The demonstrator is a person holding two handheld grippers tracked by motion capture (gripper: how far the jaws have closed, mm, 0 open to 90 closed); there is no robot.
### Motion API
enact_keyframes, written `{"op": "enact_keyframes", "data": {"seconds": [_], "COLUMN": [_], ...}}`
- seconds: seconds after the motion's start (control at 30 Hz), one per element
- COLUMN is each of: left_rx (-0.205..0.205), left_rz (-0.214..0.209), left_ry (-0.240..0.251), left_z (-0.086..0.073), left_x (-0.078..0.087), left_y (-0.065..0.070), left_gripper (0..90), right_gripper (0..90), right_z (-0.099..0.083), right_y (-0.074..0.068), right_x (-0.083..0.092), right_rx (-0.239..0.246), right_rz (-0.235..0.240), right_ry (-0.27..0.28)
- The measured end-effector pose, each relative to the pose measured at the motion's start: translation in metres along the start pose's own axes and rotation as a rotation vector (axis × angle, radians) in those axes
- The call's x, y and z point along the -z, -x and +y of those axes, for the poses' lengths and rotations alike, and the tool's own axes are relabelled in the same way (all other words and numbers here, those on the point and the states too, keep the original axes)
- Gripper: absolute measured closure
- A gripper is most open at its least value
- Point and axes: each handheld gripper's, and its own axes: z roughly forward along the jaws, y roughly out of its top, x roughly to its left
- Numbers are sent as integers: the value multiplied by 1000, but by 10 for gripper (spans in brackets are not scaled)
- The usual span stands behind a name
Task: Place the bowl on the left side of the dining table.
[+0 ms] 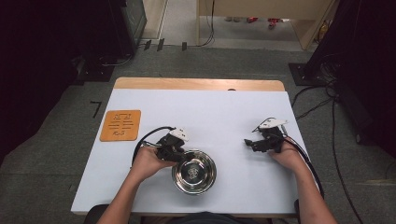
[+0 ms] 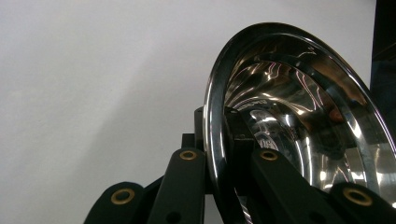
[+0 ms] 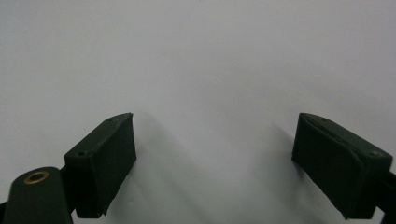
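Nearby: orange mat (image 1: 120,125) | left tongs (image 1: 173,154) clamp bowl (image 1: 194,171) rim

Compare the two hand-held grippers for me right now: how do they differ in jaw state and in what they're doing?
The left hand-held gripper is shut on the rim of the steel bowl; the right hand-held gripper stands open with nothing between its jaws. In the high view the left one sits beside the bowl near the table's middle, while the right one is apart, over bare white tabletop. Both are black and held by a hand.

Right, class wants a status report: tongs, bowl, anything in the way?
Left tongs shut on steel bowl rim. Right tongs open over white table. Orange mat well clear.
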Motion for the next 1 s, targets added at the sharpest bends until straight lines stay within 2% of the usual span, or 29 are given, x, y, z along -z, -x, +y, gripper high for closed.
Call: {"op": "enact_keyframes", "data": {"seconds": [0.13, 0.33, 0.6, 1.0], "left_rx": [7, 17, 38, 72], "left_rz": [10, -7, 8, 58], "left_ry": [6, 26, 38, 76], "left_z": [-1, -1, -2, -6], "left_x": [3, 7, 11, 19], "left_y": [-2, -5, -9, -18], "left_gripper": [877, 877, 877, 876], "right_gripper": [130, 130, 130, 130], "right_z": [0, 0, 0, 0], "right_y": [0, 0, 0, 0], "right_x": [0, 0, 0, 0], "right_rx": [-2, -5, -2, -1], "right_rz": [0, 3, 0, 0], "right_ry": [1, -1, 1, 1]}}
